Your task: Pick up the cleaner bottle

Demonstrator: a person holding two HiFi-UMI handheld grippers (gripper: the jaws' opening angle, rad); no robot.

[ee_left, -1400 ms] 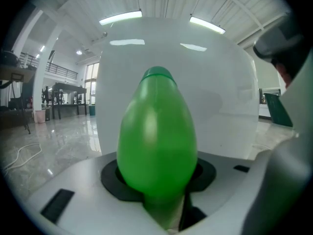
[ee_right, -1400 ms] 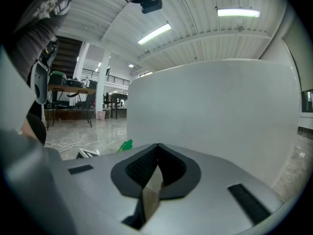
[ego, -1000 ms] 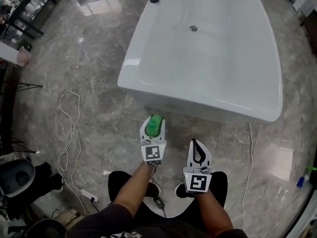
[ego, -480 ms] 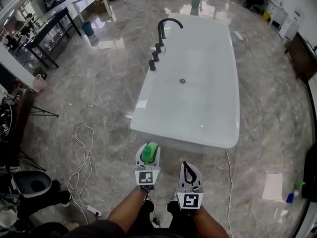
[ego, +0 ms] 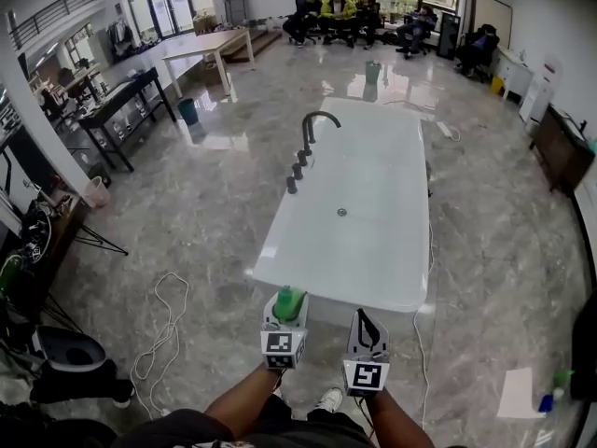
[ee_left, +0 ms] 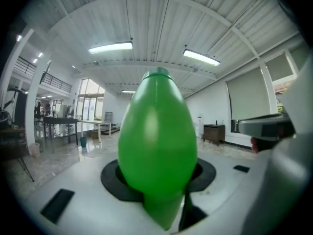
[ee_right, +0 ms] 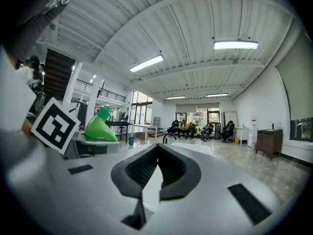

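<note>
The green cleaner bottle (ego: 288,302) sits between the jaws of my left gripper (ego: 285,314), which is shut on it, held up in front of me near the bottom of the head view. In the left gripper view the bottle (ee_left: 157,146) fills the middle, its cap end pointing away. My right gripper (ego: 365,328) is beside it on the right, shut with nothing between its pads (ee_right: 155,156). From the right gripper view the bottle (ee_right: 100,127) and the left gripper's marker cube (ee_right: 55,124) show at the left.
A long white bathtub (ego: 354,222) with a black faucet (ego: 312,124) stands straight ahead on the marble floor. A white cable (ego: 163,329) loops at the left. Tables (ego: 201,49) stand back left, seated people (ego: 364,12) at the far end, and a small bottle (ego: 550,395) on the floor at the right.
Both grippers have risen together, the green bottle still in the left one. The head view has lifted from the floor and tub edge to the whole room.
</note>
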